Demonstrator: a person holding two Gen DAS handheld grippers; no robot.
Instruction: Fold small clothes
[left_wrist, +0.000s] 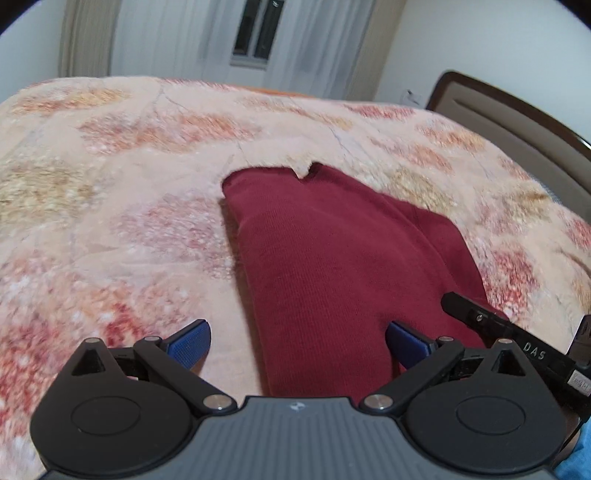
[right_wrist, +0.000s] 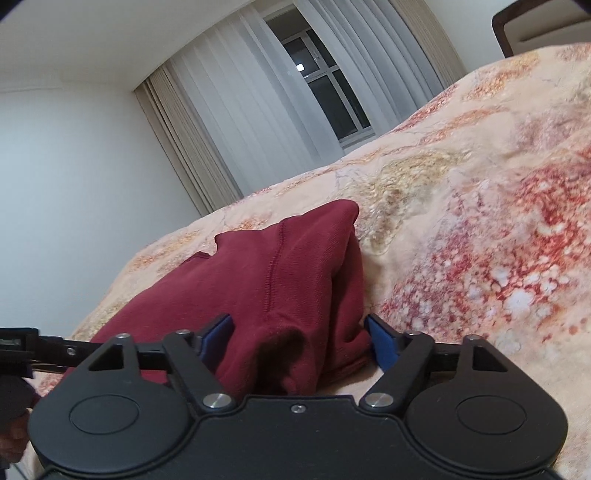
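A dark red garment (left_wrist: 332, 266) lies folded in layers on the floral blanket (left_wrist: 110, 221). My left gripper (left_wrist: 297, 343) is open, its blue pads (left_wrist: 190, 341) wide apart, over the garment's near left edge. My right gripper (right_wrist: 299, 341) is open around the garment's (right_wrist: 273, 288) bunched near end, with cloth between the blue pads (right_wrist: 382, 345); the jaws are not closed on it. Part of the right gripper shows at the right edge of the left wrist view (left_wrist: 517, 336).
The blanket (right_wrist: 480, 221) covers the whole bed. A brown headboard (left_wrist: 517, 122) stands at the right. A window with white curtains (right_wrist: 325, 85) is behind the bed. Part of the left gripper's body (right_wrist: 22, 347) shows at the left edge of the right wrist view.
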